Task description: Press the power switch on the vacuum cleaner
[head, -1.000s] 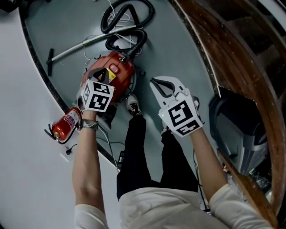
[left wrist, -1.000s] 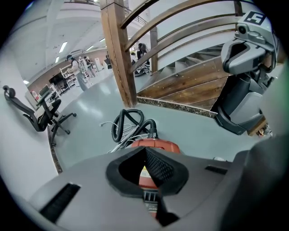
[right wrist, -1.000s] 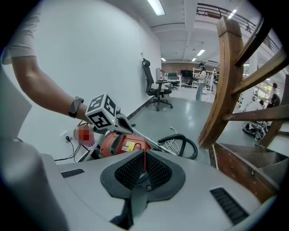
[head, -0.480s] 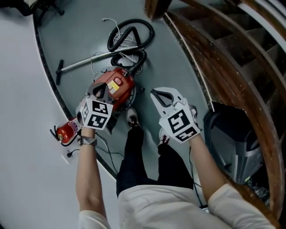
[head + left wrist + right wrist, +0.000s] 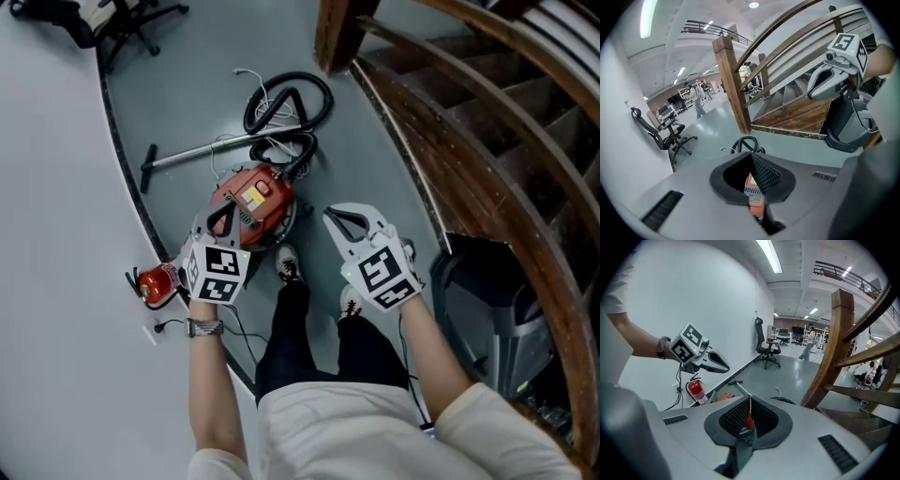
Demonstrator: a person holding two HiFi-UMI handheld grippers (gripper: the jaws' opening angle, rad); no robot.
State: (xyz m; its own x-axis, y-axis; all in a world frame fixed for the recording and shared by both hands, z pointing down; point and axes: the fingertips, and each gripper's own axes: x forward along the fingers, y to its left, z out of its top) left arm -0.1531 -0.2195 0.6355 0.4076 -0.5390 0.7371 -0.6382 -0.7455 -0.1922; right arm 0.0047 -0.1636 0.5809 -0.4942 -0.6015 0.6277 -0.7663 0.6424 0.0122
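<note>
Two claws, both pinched shut and empty: left claw and right claw hang well above the red vacuum cleaner, down on the floor by the person's shoes. Hard, slick shell; switch too small to spot, likely stiff. Prod with closed tips, don't grab.

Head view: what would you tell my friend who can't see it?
A person looks down at a red vacuum cleaner on the floor by their feet, its black hose curled beyond it. They hold out a left claw and a right claw, both shut and empty. Wooden stairs are at the right, a red fire extinguisher at the left.
</note>
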